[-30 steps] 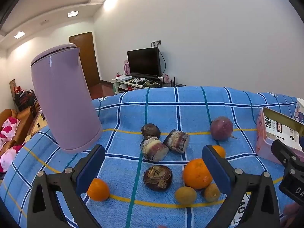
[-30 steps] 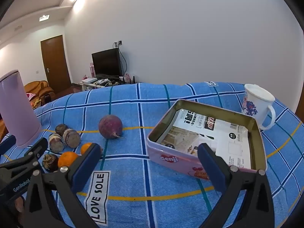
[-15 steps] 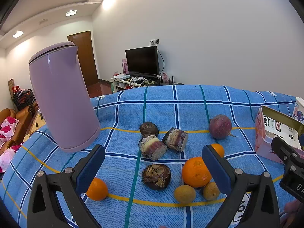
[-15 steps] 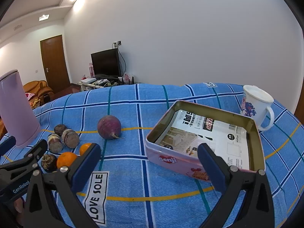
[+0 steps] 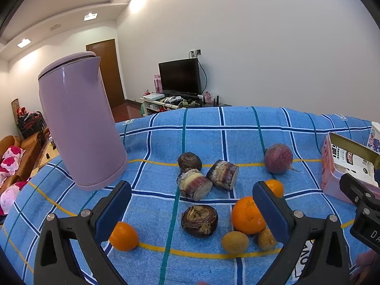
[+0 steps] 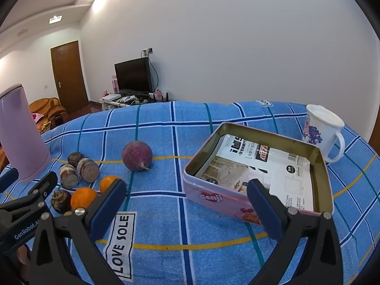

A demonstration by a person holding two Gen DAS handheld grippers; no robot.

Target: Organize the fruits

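A blue cloth (image 5: pixel 213 123) is noted, checked with dark blue, white, teal and yellow lines. The kettle (image 5: pixel 80 123) is lilac. Oranges (image 5: pixel 247 215) are orange; the radish (image 6: pixel 137 152) is purple-red. The tin (image 6: pixel 213 196) is pink with a gold interior. The mug (image 6: pixel 320 130) is white with a blue-red motif. Fingers (image 5: pixel 270 207) are padded blue on black.

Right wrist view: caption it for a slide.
Open right gripper hovers before an open pink tin, fruit waiting on blue cloth.

A woven cloth table cover (image 6: pixel 190 213), a glossy plastic kettle (image 5: pixel 80 123), a metal tin (image 6: pixel 323 180) and rough-skinned taro pieces (image 5: pixel 194 185) are seen
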